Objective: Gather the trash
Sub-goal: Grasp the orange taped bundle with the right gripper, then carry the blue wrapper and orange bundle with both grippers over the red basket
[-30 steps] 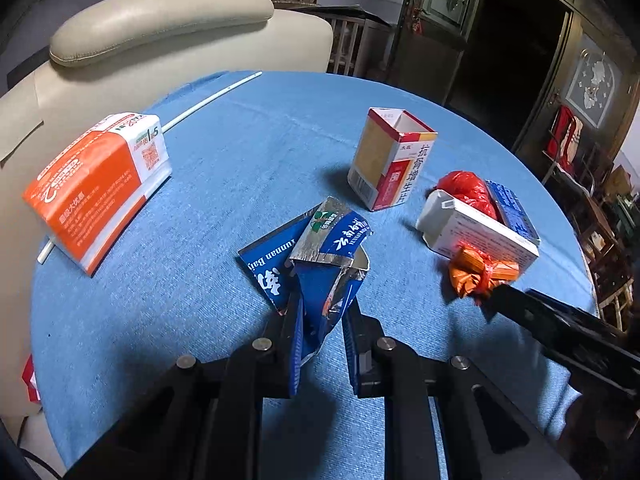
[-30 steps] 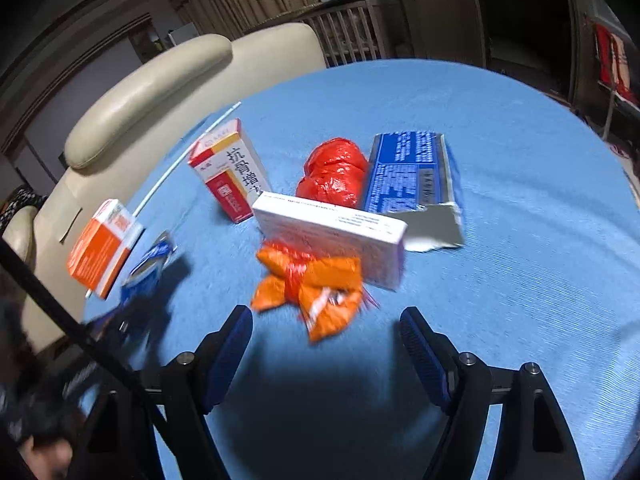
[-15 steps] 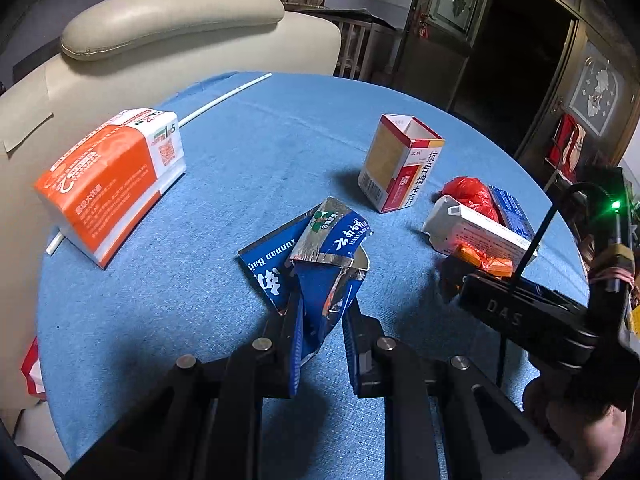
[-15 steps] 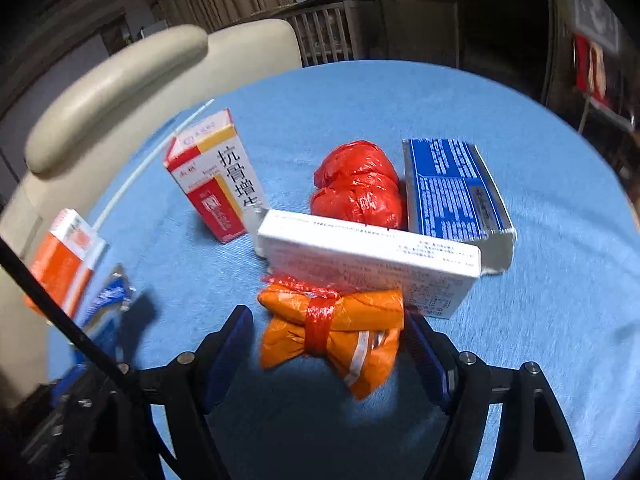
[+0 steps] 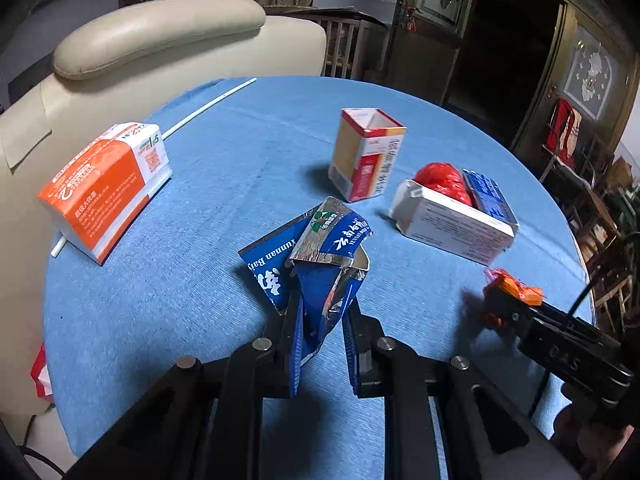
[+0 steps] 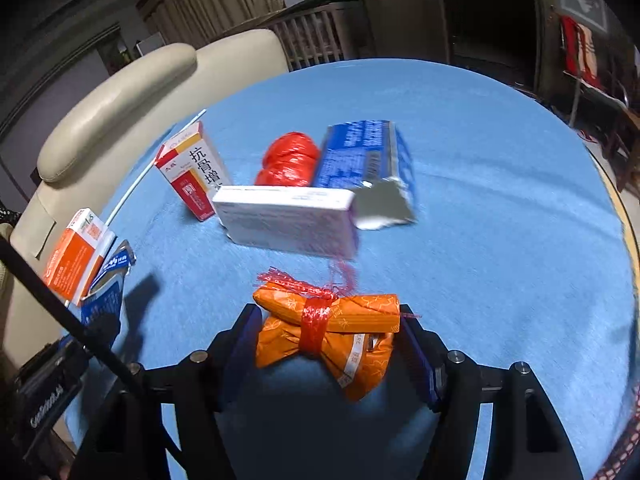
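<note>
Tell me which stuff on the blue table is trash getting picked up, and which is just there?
Trash:
- crumpled blue packet, in the left tool
- orange wrapper, between the right tool pads
- orange box
- open red-and-white box
- white box
- red bag
- blue box

Just there:
- cream chair
- blue tablecloth

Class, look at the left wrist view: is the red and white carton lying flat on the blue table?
No. The red and white carton stands upright, its open top facing up.

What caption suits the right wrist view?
Right gripper closed on an orange wrapper bundle above the blue tablecloth.
</note>
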Action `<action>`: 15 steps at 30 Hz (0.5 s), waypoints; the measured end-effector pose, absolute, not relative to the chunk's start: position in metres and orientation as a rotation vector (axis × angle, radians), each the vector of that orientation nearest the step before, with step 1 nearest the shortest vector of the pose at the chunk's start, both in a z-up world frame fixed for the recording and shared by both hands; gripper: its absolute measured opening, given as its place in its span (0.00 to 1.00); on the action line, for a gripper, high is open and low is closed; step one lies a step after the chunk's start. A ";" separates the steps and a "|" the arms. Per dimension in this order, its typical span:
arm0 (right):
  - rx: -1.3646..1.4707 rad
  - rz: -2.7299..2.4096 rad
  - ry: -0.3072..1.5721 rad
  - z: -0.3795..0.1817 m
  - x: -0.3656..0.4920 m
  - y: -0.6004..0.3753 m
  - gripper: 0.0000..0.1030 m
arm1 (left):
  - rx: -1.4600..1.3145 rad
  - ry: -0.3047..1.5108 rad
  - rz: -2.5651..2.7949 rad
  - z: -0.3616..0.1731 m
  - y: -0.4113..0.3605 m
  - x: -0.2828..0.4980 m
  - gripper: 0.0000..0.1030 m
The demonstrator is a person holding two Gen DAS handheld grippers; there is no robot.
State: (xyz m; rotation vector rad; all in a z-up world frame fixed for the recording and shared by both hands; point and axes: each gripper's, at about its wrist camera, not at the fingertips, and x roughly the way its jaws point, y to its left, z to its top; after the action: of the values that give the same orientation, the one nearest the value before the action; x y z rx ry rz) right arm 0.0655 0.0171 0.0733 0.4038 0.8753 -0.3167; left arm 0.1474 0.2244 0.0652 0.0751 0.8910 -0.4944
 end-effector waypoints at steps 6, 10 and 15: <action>0.418 -0.322 0.841 0.084 0.032 0.014 0.68 | 0.105 0.878 -0.487 0.076 0.220 0.123 0.19; 0.430 -0.317 0.813 0.094 0.011 0.012 0.68 | 0.122 0.866 -0.481 0.084 0.219 0.108 0.19; 0.440 -0.313 0.777 0.105 -0.010 0.013 0.68 | 0.143 0.846 -0.475 0.093 0.219 0.091 0.19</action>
State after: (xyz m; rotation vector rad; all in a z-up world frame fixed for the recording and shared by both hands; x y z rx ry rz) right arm -0.0103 0.0127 0.1048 0.4397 0.7775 -0.3129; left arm 0.0908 0.2194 0.0927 0.1426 0.8465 -0.4754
